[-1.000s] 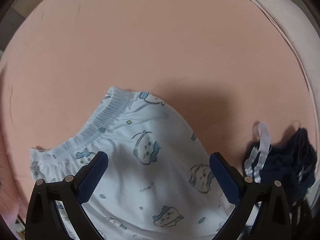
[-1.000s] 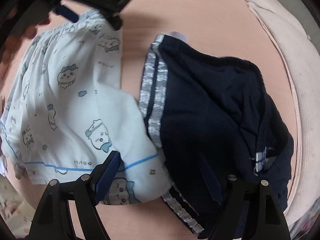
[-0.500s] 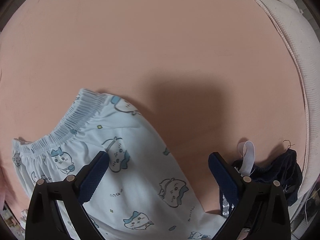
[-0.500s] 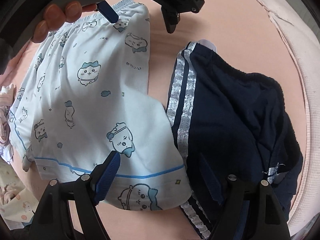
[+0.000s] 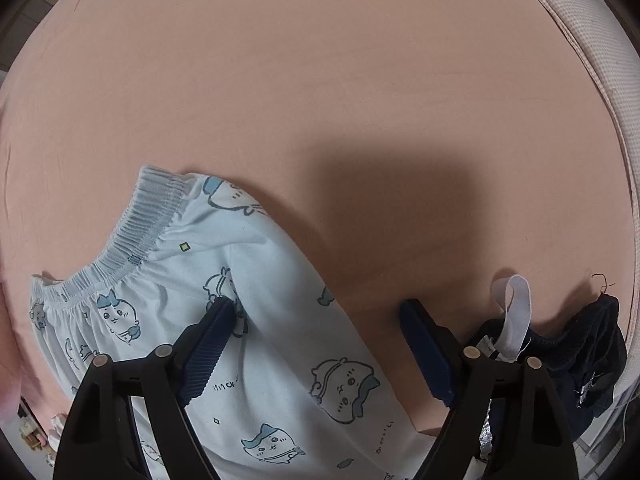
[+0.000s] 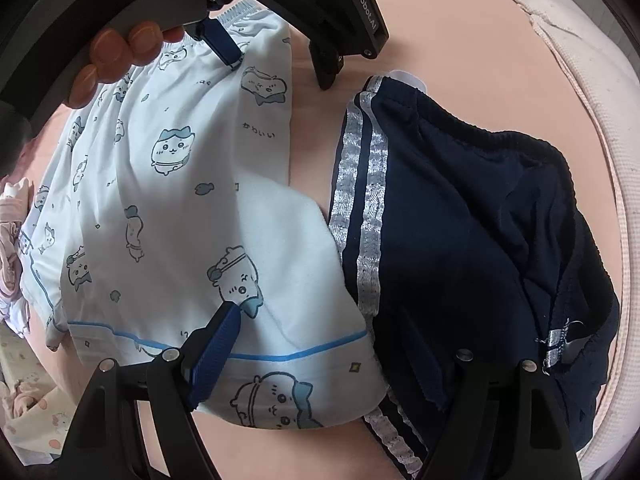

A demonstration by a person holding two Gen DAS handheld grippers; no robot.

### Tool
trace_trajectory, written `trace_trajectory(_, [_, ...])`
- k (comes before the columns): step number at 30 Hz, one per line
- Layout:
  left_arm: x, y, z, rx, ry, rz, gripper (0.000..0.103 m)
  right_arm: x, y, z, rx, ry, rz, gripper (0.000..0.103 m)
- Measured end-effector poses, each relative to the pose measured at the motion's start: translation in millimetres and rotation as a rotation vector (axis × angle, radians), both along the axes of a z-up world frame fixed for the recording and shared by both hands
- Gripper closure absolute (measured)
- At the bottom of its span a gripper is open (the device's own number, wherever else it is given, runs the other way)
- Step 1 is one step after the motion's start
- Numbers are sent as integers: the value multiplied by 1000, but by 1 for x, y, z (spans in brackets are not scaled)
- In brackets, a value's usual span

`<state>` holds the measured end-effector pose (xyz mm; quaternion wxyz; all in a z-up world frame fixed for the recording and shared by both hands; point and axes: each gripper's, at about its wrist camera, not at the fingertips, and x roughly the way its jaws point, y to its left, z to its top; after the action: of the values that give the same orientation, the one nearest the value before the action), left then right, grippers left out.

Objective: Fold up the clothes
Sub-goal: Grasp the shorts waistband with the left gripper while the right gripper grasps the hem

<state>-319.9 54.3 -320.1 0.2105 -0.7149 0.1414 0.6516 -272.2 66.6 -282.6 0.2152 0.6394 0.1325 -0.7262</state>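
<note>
Light blue shorts [image 5: 256, 320] printed with cartoon animals lie flat on the pink sheet, elastic waistband at the far end. My left gripper [image 5: 318, 332] points down over their waist end. Its jaws are closing. One finger is above the fabric, the other above the sheet, with the shorts' side edge between them and nothing pinched. My right gripper [image 6: 320, 344] stands open over the hem corner of the shorts [image 6: 168, 208], where they meet navy shorts [image 6: 460, 220] with silver side stripes. The right wrist view also shows the left gripper [image 6: 276, 60], held by a hand [image 6: 120, 48].
The pink sheet [image 5: 320, 80] stretches far beyond the waistband. A pale checked quilt edge [image 5: 592, 40] runs along the right side. The navy shorts [image 5: 592, 344] with a white loop [image 5: 512, 312] lie right of my left gripper. More clothes [image 6: 24, 400] are piled at the left.
The left gripper's jaws have narrowed, and it has come lower and nearer over the waist end of the light blue shorts. The right gripper has stayed in place.
</note>
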Motion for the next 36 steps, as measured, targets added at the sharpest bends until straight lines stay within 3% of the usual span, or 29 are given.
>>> trace_trajectory(6, [-9,-15,4,21,2,-6,38,1,4,3,-34,8,-16,24])
trace_trajectory(11, [-19,-30,6,13,18,19,62,0,10,-1,-75,19,-45,24])
trace_trajectory(17, [-26,-43,8,16,47,18,71,2,16,5,-78,59,-75,40])
trace_trajectory(21, [-31,-53,10,19,63,22,79,5,20,13,-88,82,-94,57])
trace_trajectory(26, [-42,-72,13,65,51,39,85,6,22,16,-72,89,-99,68])
trace_trajectory(30, [-50,-85,18,92,53,43,88,9,23,23,-72,105,-98,75])
trace_trajectory(36, [-61,-100,22,133,52,49,90,13,22,29,-88,96,-81,76])
